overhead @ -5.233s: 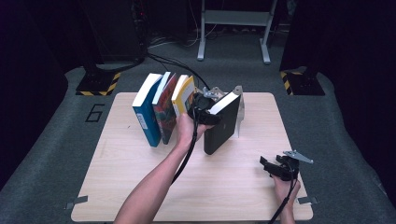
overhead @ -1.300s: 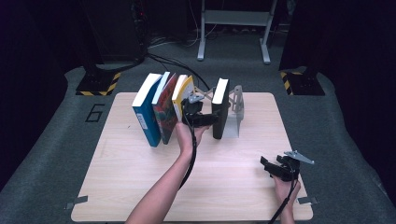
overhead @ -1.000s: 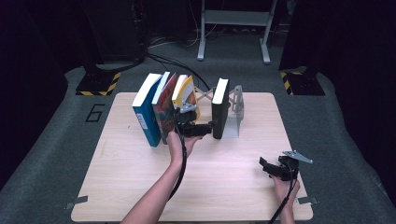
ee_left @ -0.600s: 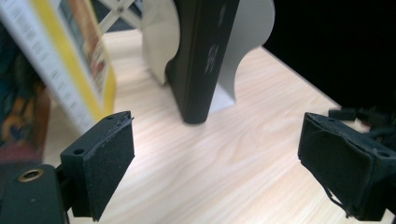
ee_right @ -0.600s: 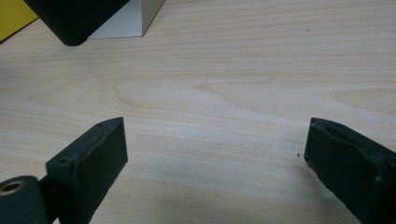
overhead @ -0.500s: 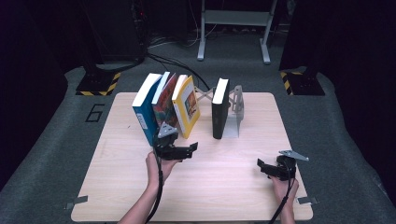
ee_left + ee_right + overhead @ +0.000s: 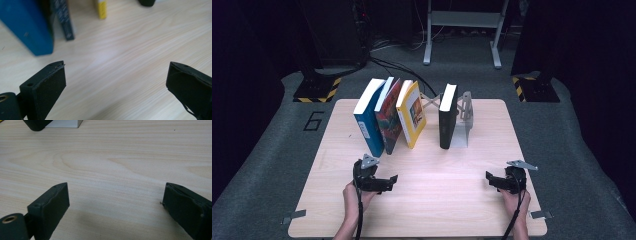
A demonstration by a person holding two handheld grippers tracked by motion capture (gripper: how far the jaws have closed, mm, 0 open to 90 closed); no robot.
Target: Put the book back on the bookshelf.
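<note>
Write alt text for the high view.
Four books stand on a wooden table: blue book, red book and yellow book lean together, black book stands against a bookend. Left gripper and right gripper rest near the front edge, empty.

Large digit 6 [image 7: 314, 120] on grey floor mat [image 7: 272, 150] (left of table)

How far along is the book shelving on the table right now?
Looks done: the black book stands upright against the grey metal bookend, apart from the blue, red and yellow books leaning at left. Nothing is in hand: left tongs and right tongs are open near the table's front edge. Nothing obvious remains.
</note>
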